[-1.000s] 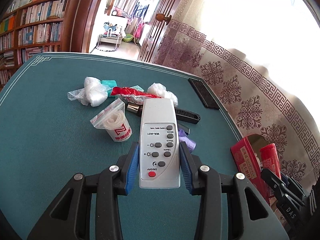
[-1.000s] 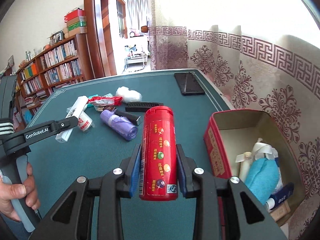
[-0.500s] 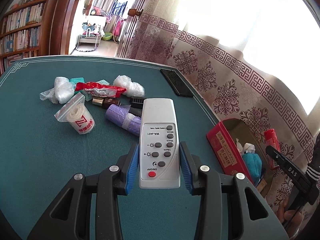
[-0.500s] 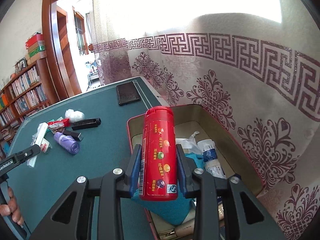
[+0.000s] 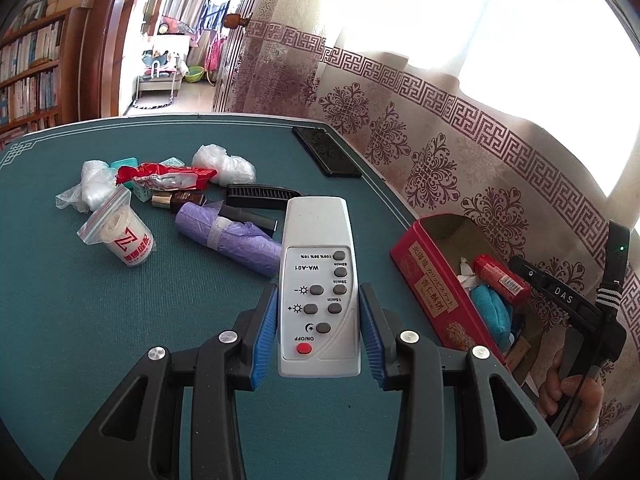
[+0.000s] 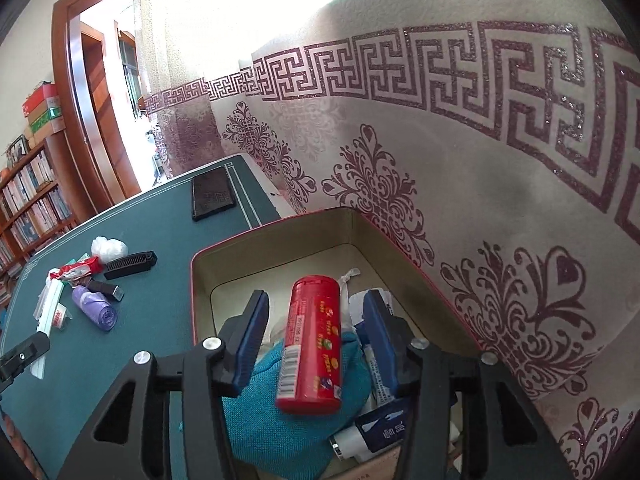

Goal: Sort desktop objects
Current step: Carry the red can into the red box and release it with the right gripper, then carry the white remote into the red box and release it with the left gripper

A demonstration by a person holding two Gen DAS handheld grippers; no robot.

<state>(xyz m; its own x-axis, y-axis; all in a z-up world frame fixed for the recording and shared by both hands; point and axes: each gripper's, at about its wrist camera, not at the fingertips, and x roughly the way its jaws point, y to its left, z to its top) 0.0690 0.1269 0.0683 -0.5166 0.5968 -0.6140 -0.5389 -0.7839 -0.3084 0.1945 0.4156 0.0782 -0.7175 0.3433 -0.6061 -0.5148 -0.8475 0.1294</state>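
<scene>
Your right gripper (image 6: 316, 340) is opening over the red tin (image 6: 280, 226): the red tube (image 6: 314, 344) lies between its blue pads, touching neither, resting on the teal pouch (image 6: 280, 412) inside. Your left gripper (image 5: 319, 336) clamps the white remote (image 5: 318, 280) by its lower end, above the green table (image 5: 80, 320).

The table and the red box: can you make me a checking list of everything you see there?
Surface: teal table, cloth-covered.
Job's things: red tin box at table edge; red tube lying on blue pouch inside; white remote.
Clutter: purple bag roll, black comb, snack packet, plastic bags, black phone.
Tongs: left tongs grip the remote; right tongs opening, tube released.
Cables: nothing seen.
Surroundings: patterned curtain, bookshelf, doorway.
</scene>
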